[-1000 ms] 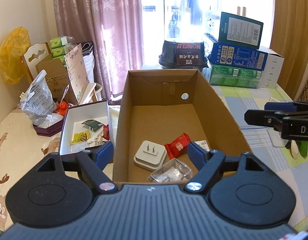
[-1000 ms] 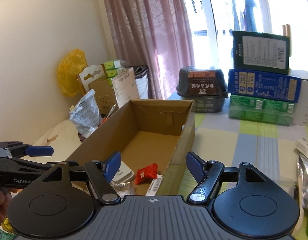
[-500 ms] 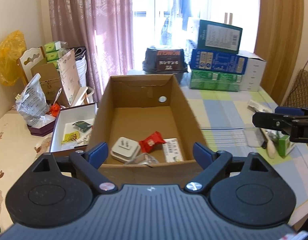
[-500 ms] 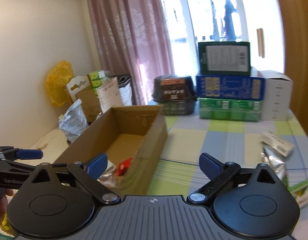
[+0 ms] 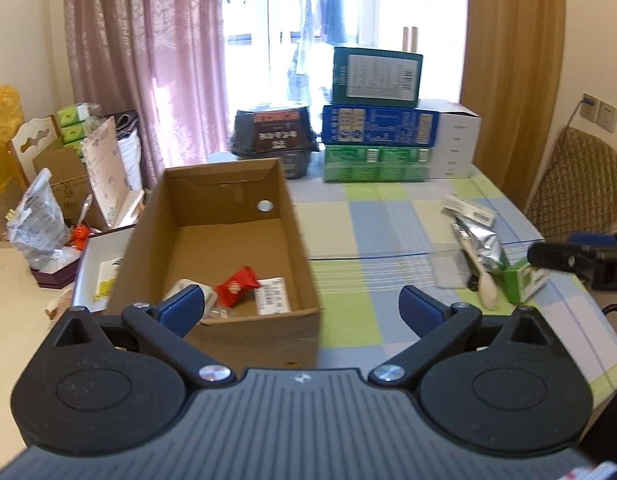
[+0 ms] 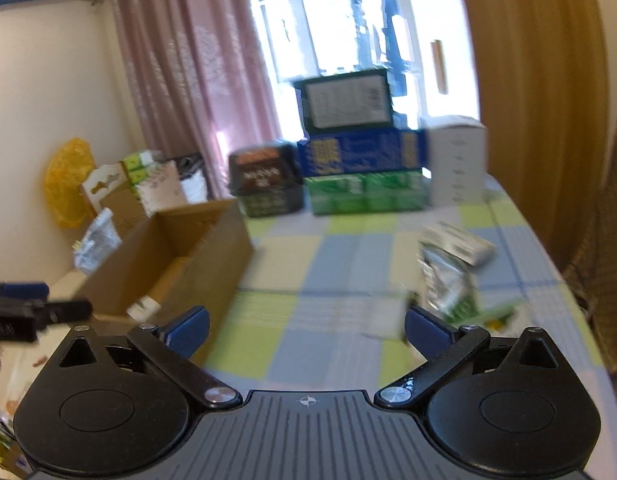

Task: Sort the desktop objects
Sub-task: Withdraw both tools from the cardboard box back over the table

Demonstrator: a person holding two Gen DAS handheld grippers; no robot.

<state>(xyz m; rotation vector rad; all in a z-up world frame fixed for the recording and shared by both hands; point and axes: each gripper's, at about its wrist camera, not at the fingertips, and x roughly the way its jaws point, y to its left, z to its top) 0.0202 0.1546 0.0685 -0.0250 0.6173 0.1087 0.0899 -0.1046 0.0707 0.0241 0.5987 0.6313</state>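
An open cardboard box (image 5: pixel 196 248) stands on the checked tablecloth; it holds a red packet (image 5: pixel 237 285), a white plug and a labelled white card (image 5: pixel 271 295). My left gripper (image 5: pixel 302 307) is open and empty, held back from the box's near wall. Loose items lie at the right: a silver foil pouch (image 5: pixel 478 242), a white spoon (image 5: pixel 486 286), a small green carton (image 5: pixel 526 280) and a white packet (image 5: pixel 468 208). My right gripper (image 6: pixel 306 326) is open and empty above the cloth; the blurred pouch (image 6: pixel 446 280) lies beyond its right finger. The box also shows in the right wrist view (image 6: pixel 176 256).
Stacked green, blue and white cartons (image 5: pixel 382 136) and a dark basket (image 5: pixel 274 140) stand at the table's far edge. A white tray (image 5: pixel 96 264), a crumpled bag (image 5: pixel 36 228) and clutter sit left of the box. A chair (image 5: pixel 576 184) stands at the right.
Both grippers have pulled back from the box and swung right; the box now sits further left in both views. The loose items at the right have come into view. Both stay open.
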